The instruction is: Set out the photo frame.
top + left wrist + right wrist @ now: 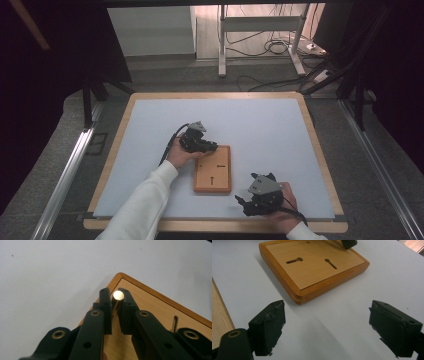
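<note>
Your left gripper (114,305) is squeezed tight on a small shiny metal pin (118,295), right over a corner of the wooden board (213,169). The board lies flat on the white table (260,125). Your right gripper (327,327) is wide open, holds nothing, and sits near the board

Open mat (280,135) beyond wooden board (214,172)
</note>
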A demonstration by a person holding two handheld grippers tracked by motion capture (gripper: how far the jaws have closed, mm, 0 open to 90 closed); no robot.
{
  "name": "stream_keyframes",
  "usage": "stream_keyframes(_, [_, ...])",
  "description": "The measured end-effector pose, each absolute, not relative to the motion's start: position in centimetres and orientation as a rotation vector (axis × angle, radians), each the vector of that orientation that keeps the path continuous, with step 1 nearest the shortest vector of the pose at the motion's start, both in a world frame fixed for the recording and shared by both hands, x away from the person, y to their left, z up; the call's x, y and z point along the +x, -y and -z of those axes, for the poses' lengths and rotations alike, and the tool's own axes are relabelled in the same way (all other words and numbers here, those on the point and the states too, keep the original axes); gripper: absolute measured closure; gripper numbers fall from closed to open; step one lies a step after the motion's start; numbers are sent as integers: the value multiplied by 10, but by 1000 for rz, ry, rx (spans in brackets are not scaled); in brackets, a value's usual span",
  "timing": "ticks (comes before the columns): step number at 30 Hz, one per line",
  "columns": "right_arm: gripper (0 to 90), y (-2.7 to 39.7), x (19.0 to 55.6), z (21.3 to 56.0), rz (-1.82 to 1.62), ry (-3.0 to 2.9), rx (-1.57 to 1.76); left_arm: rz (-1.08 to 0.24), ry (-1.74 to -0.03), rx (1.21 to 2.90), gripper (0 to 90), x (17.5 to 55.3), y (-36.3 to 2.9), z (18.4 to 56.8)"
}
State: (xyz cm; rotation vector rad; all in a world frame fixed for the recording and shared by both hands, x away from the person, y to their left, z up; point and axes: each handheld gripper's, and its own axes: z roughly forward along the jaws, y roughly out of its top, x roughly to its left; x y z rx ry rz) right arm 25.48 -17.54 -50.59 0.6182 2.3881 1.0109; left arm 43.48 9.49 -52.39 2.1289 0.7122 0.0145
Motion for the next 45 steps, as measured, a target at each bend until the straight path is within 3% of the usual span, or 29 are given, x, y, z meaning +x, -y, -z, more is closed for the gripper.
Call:
stream_keyframes(9, [89, 149, 257, 513, -925, -2384, 541, 52, -743, 2127, 824, 442, -95, 522])
stream_keyframes(24, [105, 92, 271, 532, -737, -2305, 354, 93, -758, 2126, 820, 446, -96, 522])
stream_keyframes(45, [424, 88, 271, 511, -694, -2229, 242, 42, -827, 2118, 823, 447, -94, 519])
